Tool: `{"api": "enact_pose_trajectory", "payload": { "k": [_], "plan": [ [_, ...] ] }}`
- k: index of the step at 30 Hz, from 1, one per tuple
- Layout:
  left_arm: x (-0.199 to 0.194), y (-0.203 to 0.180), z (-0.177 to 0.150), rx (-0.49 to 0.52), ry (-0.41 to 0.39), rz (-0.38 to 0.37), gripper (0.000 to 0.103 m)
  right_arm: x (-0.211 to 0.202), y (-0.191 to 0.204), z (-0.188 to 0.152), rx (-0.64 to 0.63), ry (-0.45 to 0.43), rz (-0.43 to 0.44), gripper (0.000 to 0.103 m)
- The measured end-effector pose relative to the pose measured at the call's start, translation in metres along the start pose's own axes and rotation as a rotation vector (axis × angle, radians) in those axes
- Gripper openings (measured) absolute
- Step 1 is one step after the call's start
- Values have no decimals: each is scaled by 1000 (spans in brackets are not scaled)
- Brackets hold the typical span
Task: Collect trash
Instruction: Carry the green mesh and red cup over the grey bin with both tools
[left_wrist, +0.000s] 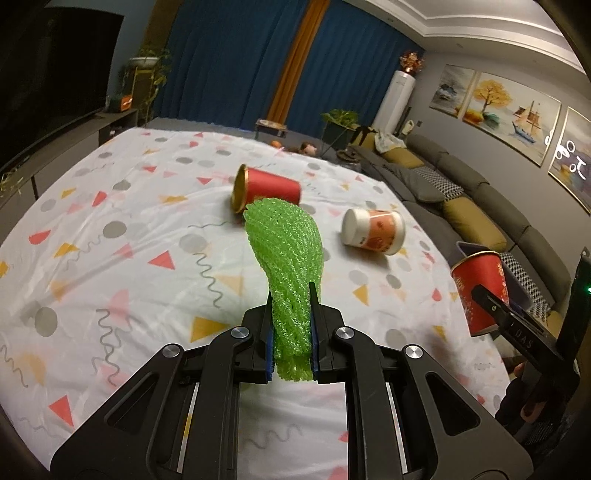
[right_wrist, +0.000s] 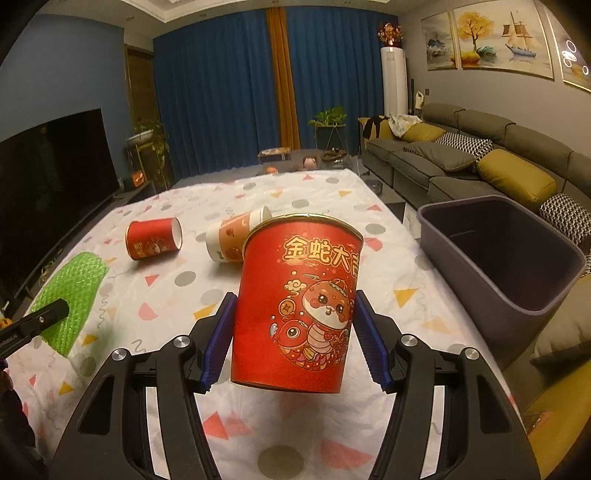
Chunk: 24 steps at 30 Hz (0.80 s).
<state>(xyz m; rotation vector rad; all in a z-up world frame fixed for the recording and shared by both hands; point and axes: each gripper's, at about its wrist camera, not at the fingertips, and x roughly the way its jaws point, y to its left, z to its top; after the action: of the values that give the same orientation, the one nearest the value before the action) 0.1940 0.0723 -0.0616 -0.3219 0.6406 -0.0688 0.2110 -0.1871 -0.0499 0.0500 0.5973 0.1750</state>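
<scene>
Green foam net (left_wrist: 286, 266) hangs pinched in my left claw (left_wrist: 291, 332); my right claw (right_wrist: 291, 343) grips an upright red paper cup (right_wrist: 299, 306), lifted above the table (right_wrist: 177, 291).

Three red cups (right_wrist: 297, 306), one white cup (right_wrist: 236, 236), one green foam net (left_wrist: 286, 266), one bin (right_wrist: 517, 295).

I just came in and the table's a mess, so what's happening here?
A person is clearing trash with a gripper in each hand. The left gripper is shut on a green foam net, held above the table. The right gripper holds a red cup upright between its pads, lifted off the cloth. Two more cups lie on their sides on the table: another red one and a white one. A grey bin stands open at the table's right edge, with nothing visible inside.
</scene>
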Motion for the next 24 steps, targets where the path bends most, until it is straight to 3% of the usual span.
{"api": "enact_pose_trajectory", "payload": {
  "k": [13,24],
  "plan": [
    [-7,-68,6,109,-28,-93,13,-28,-30,6,40,-66,-26,61],
    [14,-146,10,203,-13,-201,13,-42,-85,15,98,-118,-95,61]
  ]
}}
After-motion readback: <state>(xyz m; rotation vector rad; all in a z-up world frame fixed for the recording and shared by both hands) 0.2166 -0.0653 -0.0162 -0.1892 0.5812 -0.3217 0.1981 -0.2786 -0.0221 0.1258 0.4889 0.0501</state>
